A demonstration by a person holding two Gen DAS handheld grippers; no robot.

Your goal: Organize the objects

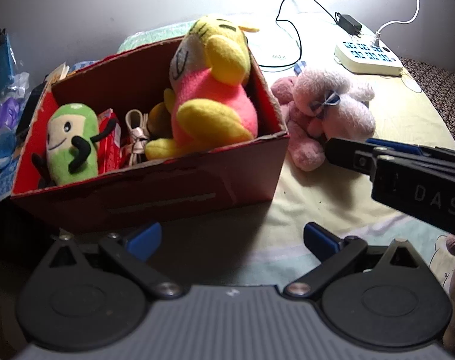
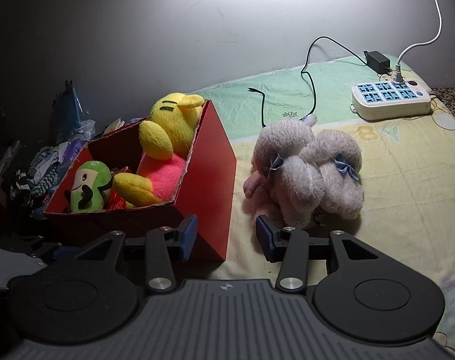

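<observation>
A red cardboard box stands on the bed. It holds a yellow and pink plush, a green plush, a red packet and a coiled cord. A pale pink and white plush lies on the sheet right of the box. My left gripper is open and empty in front of the box. My right gripper is open and empty, its right finger close to the pale plush.
A white power strip with a black adapter and cables lies at the far right by the wall. A pile of clothes and bags sits left of the box.
</observation>
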